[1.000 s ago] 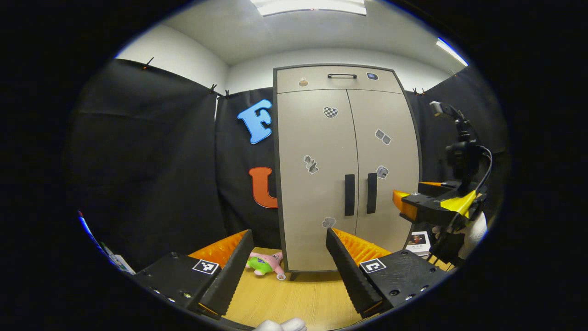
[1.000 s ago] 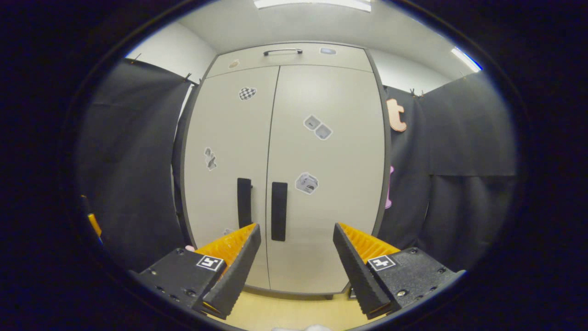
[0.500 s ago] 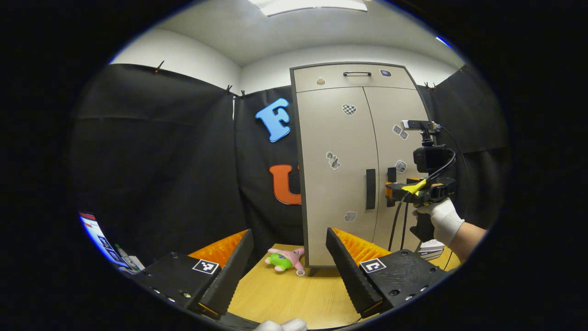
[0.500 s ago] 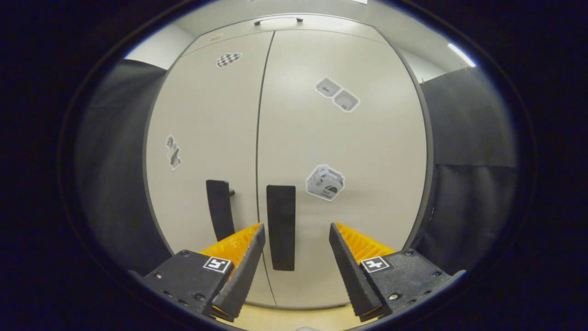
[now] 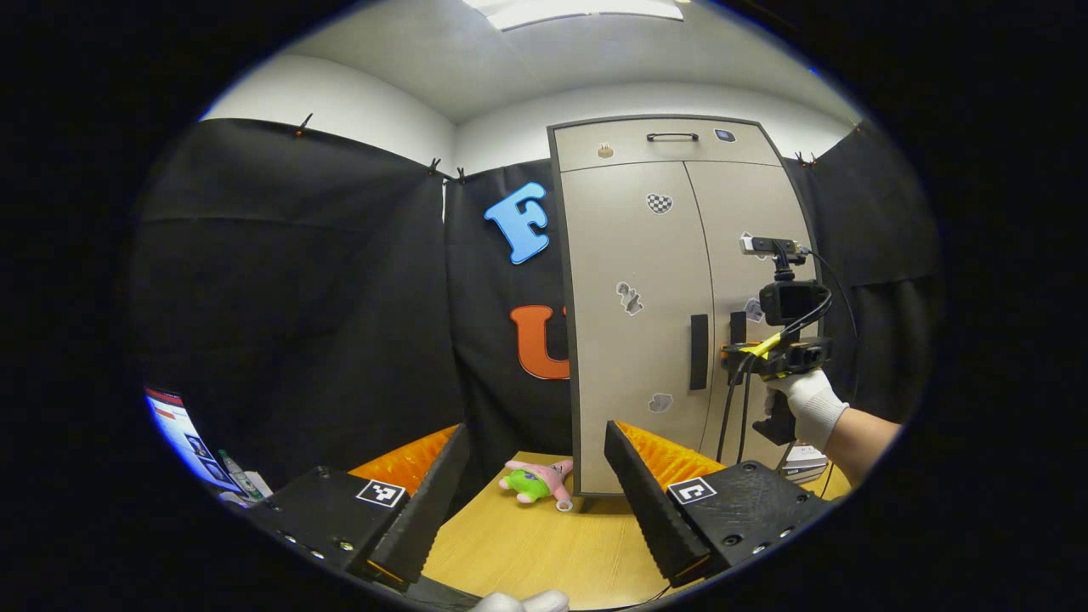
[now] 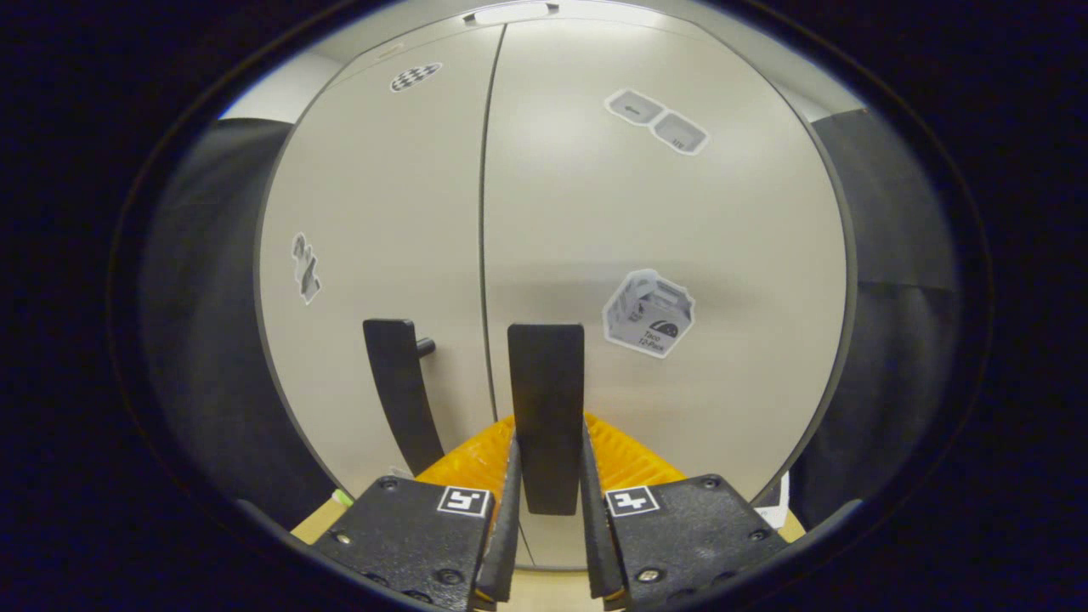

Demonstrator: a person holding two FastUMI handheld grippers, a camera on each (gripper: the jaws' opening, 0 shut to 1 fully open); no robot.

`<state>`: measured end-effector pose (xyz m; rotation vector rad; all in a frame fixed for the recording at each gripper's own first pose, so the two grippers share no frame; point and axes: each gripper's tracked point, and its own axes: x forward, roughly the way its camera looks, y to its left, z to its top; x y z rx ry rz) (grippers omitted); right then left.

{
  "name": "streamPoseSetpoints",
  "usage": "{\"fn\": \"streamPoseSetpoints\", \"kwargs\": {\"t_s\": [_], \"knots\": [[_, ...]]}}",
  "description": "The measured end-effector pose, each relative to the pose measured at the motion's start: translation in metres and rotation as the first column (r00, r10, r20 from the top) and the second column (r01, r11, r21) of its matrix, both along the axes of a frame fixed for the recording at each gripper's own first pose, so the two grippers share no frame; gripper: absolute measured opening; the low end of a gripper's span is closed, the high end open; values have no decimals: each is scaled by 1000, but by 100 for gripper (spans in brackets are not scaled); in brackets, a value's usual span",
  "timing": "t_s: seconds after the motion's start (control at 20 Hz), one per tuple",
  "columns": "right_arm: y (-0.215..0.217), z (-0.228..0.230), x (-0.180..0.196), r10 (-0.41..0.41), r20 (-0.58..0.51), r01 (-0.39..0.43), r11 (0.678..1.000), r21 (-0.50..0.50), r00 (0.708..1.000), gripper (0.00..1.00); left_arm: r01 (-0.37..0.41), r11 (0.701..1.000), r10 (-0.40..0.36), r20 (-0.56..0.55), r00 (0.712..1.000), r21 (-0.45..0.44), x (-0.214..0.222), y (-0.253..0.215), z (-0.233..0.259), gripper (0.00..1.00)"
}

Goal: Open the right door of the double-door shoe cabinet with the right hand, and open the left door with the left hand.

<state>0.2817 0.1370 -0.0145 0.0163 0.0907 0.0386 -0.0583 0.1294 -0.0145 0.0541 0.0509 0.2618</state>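
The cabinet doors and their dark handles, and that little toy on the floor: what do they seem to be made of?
Cabinet doors: probably matte laminated board; flat, even beige with only a soft sheen.
Right door's handle, clamped between the right tongs: looks like matte black plastic or coated metal; I cannot tell which.
Toy: plush fabric, judging by its soft, rounded pink and green shape.

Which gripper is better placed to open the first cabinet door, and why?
Right. The right gripper is closed on the right door's handle; the left gripper is open, far from the cabinet.
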Motion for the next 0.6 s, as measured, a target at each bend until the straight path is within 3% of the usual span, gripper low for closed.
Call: {"fn": "streamPoseSetpoints", "kwargs": {"t_s": [0.35, 0.6], "knots": [[-1, -2, -2, 37, 5, -37, 999, -21, 999, 29, 8, 1000, -8, 25, 1000, -25, -4, 1, 7, 96], [-4, -4, -31, 61, 46, -57, 996, -74, 997, 25, 40, 999, -39, 27, 999, -27, -9, -12, 5, 96]]}}
